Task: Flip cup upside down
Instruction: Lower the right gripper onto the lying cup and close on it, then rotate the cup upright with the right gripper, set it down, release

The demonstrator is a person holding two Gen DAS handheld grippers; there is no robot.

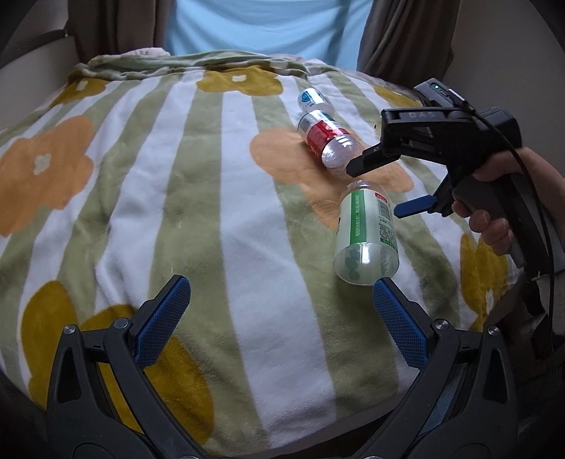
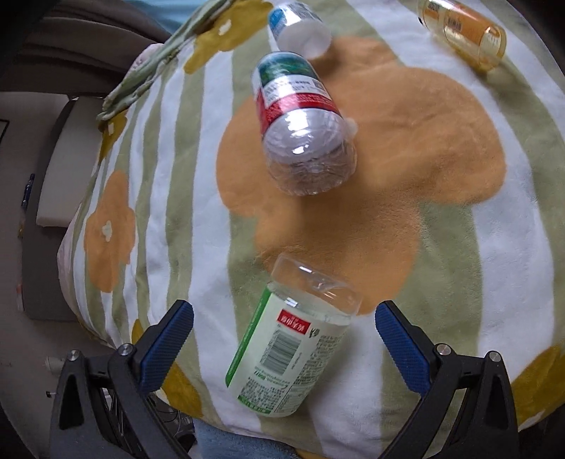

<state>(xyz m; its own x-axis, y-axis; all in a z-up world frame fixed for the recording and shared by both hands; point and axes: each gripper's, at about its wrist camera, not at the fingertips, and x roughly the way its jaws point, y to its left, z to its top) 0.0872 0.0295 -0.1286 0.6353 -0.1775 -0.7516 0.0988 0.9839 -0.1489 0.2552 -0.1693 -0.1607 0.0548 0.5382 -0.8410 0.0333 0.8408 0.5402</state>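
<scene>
Lay on its side near the middle of the striped, flowered blanket (image 2: 459,247): green-labelled cup (image 2: 289,339), clear end toward the orange flower. Hovered over it with blue pads spread wide, nothing between them: right tool (image 2: 284,330). Hung low at the near edge, likewise wide and holding nothing: left tool (image 1: 280,310), one pad just beside the cup. Further off (all on their sides): red-labelled bottle (image 2: 300,127), blue-labelled one (image 2: 296,26), amber one (image 2: 462,30).

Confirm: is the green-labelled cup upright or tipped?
Tipped: the green-labelled cup lies on its side on the blanket, label facing up.
</scene>
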